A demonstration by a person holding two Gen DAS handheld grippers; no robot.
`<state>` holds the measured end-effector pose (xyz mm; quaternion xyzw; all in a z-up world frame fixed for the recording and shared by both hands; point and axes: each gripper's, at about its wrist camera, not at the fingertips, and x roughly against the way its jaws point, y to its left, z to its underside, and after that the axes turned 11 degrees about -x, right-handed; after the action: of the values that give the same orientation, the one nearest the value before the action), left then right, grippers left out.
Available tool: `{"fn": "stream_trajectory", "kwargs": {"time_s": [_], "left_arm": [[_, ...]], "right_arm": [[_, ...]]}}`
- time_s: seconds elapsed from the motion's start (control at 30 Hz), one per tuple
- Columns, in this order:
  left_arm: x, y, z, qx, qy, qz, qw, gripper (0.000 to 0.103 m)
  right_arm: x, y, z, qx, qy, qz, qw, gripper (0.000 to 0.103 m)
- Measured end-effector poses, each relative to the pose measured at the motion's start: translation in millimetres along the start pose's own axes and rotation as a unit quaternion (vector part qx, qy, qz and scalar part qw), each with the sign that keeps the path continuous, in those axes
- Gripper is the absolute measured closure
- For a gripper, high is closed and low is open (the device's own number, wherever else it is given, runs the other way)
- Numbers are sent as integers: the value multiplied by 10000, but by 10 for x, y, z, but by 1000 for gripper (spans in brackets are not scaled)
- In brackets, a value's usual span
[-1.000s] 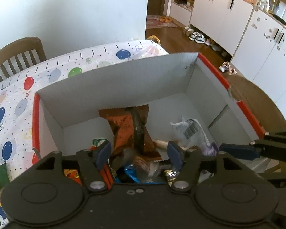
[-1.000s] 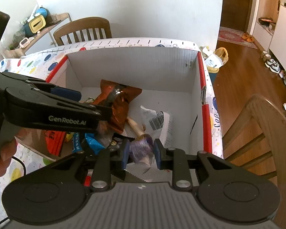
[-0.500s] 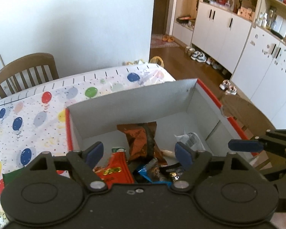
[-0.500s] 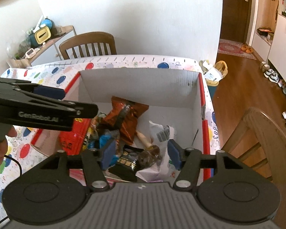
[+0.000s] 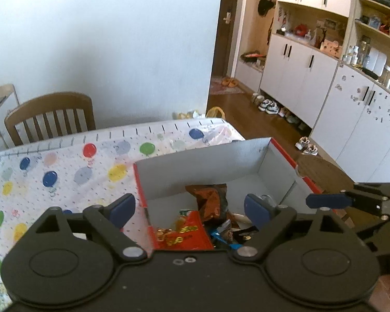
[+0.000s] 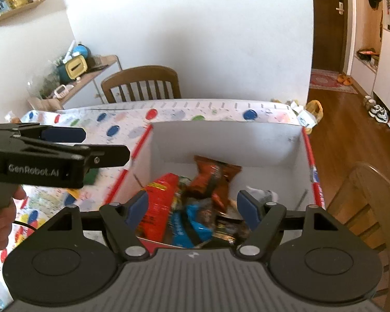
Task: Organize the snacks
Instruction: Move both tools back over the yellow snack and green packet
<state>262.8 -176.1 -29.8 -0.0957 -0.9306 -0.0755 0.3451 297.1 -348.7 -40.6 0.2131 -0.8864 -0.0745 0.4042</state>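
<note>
L gripper (image 5: 189, 206) hangs above the near-left corner of the box (image 5: 208, 153); jaws spread wide, nothing betw. them; its blue pads (image 5: 121, 208) straddle the box's red left edge, one pad over the tablecloth (image 5: 65, 166), the other over the snacks. R gripper (image 6: 193, 205) also wide open and empty, above the near edge of the box; pads at approx. 9 and 3 o'clock of the snack pile in the R wrist view.

Snacks all lie inside the box, bunched toward its near side; far half of the box floor is bare white. In the R wrist view: red packet (image 6: 157, 202) at 9 o'clock of the pile, leaning along the left wall; brown-orange packet (image 6: 215, 174) at 12 o'clock, furthest in; blue wrapper (image 6: 192, 227) at 6 o'clock; dark wrapper (image 6: 230, 230) at 4–5 o'clock; white/clear bag (image 6: 264, 195) at 3 o'clock, partly hidden by the R pad. Packets overlap; exact stacking order hard to tell, some motion blur.

Box is white inside w/ red rim, on a table w/ balloon-print cloth, near the table's right-hand end. Wooden chair (image 6: 141, 83) at 12 o'clock beyond the table, against the wall; 2nd chair (image 6: 364, 202) at 3 o'clock just beside the box. L gripper shows in the R wrist view at 9 o'clock, held by a hand (image 6: 2, 215).
</note>
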Motion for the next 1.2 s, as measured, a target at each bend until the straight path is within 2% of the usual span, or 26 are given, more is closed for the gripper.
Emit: {"fn": "stream_trajectory", "kwargs": {"time_s": [0.07,0.33,0.43,0.67,0.93,1.2], "left_arm": [[90,65,40,-37,-69,-23,10000,8],[392,448,262,-98,-256,-86,9996,0],[473,616,355,-92,-269,-127,9995,0],[615,1017,615,-192,-335,-540,9978,0],[608,1562,1018,239,-253,-838,9959,0],[436,1823,1299,561,-159,-793,9951,0]], "right_arm": [[6,108,11,-1,-44,-36,10000,23],[-116,571,83,70,-71,-156,9998,22],[-198,742,116,119,-17,-207,9997,22],[-434,1107,163,281,151,-181,9993,21],[-805,1527,91,543,456,-163,9973,21],[-1270,1867,6,800,881,-164,9928,21]]}}
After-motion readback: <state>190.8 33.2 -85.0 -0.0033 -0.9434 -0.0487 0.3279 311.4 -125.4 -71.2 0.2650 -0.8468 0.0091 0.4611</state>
